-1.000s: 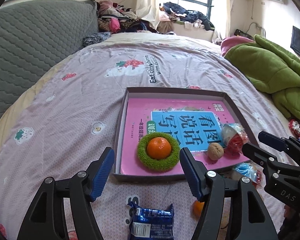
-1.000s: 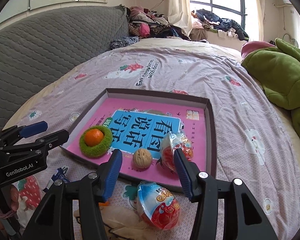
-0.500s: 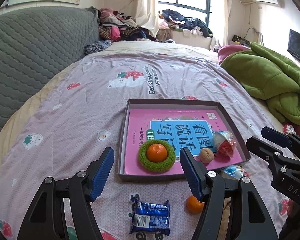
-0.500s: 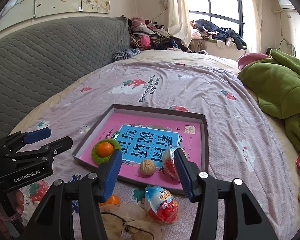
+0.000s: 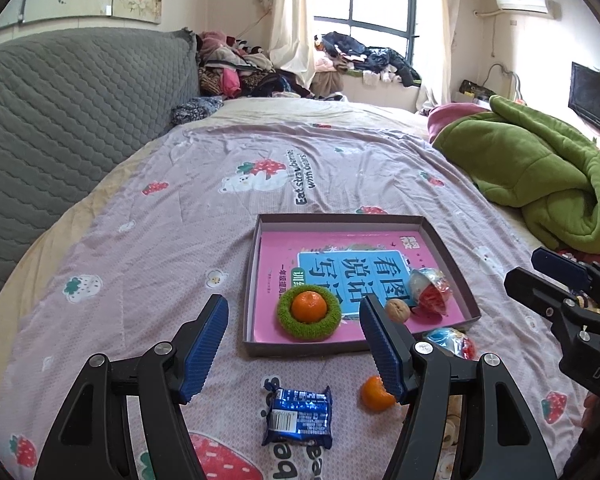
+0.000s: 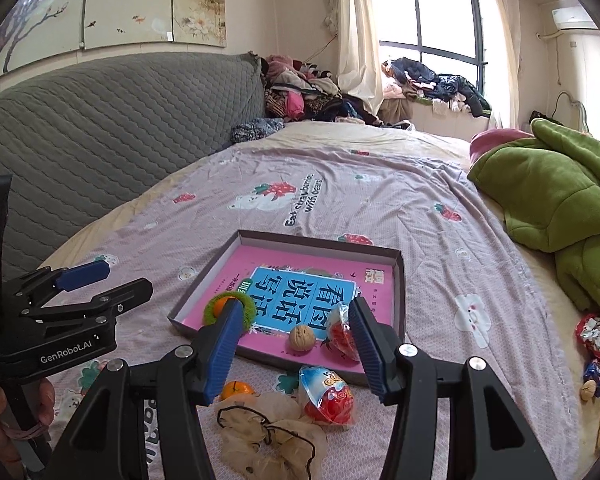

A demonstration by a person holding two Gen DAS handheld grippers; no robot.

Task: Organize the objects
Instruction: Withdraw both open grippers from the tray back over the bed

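A bedroom with a grey quilted headboard (image 5: 60, 120), a window piled with clothes and a green blanket (image 5: 540, 176) holds a bed covered by a pink sheet (image 5: 160, 240) printed with strawberries and bears. On the sheet lies a shallow tray (image 5: 252, 280) lined with a pink book (image 5: 280, 256). Inside the tray sit an orange (image 5: 308, 306) nested in a green ring (image 5: 292, 326), a walnut (image 5: 397, 311) and a wrapped toy egg (image 5: 430, 290).

Outside the tray, near its front edge, lie a blue snack packet (image 5: 299, 416), a second orange (image 5: 374, 394), a second toy egg (image 6: 327, 396) and a beige mesh bag (image 6: 272, 432). More sweets lie well apart at the right edge of the bed.

The left gripper (image 5: 292, 354) hangs above the sheet with its jaws apart, holding nothing; the blue packet is just below its gap. The right gripper (image 6: 296, 346) is likewise spread and empty, above the loose egg and bag.

The work seems partly done: some things are gathered, several are loose. The next move probably calls for lowering one claw onto a loose thing, such as the packet or the egg, and closing gently, since the wrappers look slippery.

Readable writing: "Eat strawberries with bears!" on the sheet, large Chinese characters on the book, "GenRobot.AI" on the left gripper's body, "DAS" on the right one
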